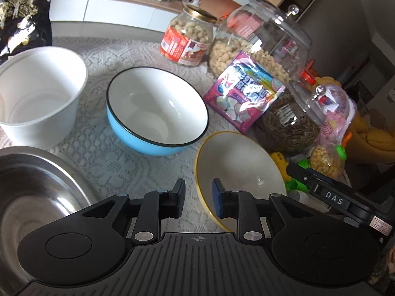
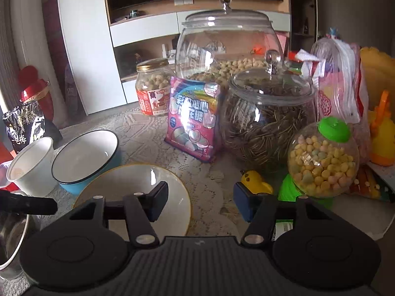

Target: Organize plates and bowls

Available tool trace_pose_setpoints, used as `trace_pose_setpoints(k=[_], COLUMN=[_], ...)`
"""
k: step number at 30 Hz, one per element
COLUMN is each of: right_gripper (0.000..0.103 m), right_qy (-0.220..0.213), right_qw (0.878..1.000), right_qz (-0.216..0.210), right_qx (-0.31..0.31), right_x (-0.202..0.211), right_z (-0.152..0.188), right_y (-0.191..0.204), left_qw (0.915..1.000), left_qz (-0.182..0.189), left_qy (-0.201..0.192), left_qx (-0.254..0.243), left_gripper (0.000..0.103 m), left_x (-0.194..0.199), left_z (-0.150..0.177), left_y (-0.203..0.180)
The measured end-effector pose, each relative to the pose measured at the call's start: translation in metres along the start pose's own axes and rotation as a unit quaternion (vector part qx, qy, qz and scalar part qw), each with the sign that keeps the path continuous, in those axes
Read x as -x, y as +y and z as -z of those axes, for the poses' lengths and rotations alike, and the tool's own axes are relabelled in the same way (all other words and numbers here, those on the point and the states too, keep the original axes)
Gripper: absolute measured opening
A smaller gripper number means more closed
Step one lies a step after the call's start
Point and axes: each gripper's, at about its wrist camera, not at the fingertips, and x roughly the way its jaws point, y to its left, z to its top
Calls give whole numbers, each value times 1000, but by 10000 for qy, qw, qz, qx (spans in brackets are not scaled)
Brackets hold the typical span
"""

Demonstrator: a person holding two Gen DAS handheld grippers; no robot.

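Four bowls sit out on the lace-covered table (image 1: 153,56). The left gripper (image 1: 198,198) hangs with its jaws parted and nothing between them, straddling the near rim of the shallow white bowl with the yellow rim (image 1: 237,172). Just behind that bowl stands the blue enamel bowl with a white inside and black rim (image 1: 156,113), and to its left the tall white plastic tub (image 1: 42,98), with the shiny steel mixing bowl (image 1: 37,197) at the table's near-left edge. The right gripper (image 2: 200,202) is spread wide and empty, its left finger over the yellow-rimmed bowl (image 2: 138,197). Along the table's far right side crowd the glass jars and the pink marshmallow packet (image 2: 192,118).
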Motion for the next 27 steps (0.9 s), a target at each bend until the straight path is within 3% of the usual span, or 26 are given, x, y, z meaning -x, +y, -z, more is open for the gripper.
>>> trace_pose_setpoints(k=[5,10,17,21,27], right_gripper=[57,57,28,31,32], right_qy=[196,699,1166,1093,1388], right_qw=[9995,9940,9861,9890,9786], right_qz=[-230,-777,-1159,-981,-1495], right_qx=[48,-321,-248,165,274], right_x=[-23,-58,-78,-68,-64], right_z=[-2,4,16,21,31], right_y=[-7,-12,1,26,52], left_qw=[9998,9985,9979,9967,9949], left_qz=[-66,-12,129,29,-264], left_qy=[117,501,642,790,927], left_qx=[130,204,-18,-166,-308], left_gripper=[26,31,22,23,25], left_x=[-21,-44,-68,-64,-32], left_z=[-1,-1,1,6,23], left_y=[5,8,-2,-4,16])
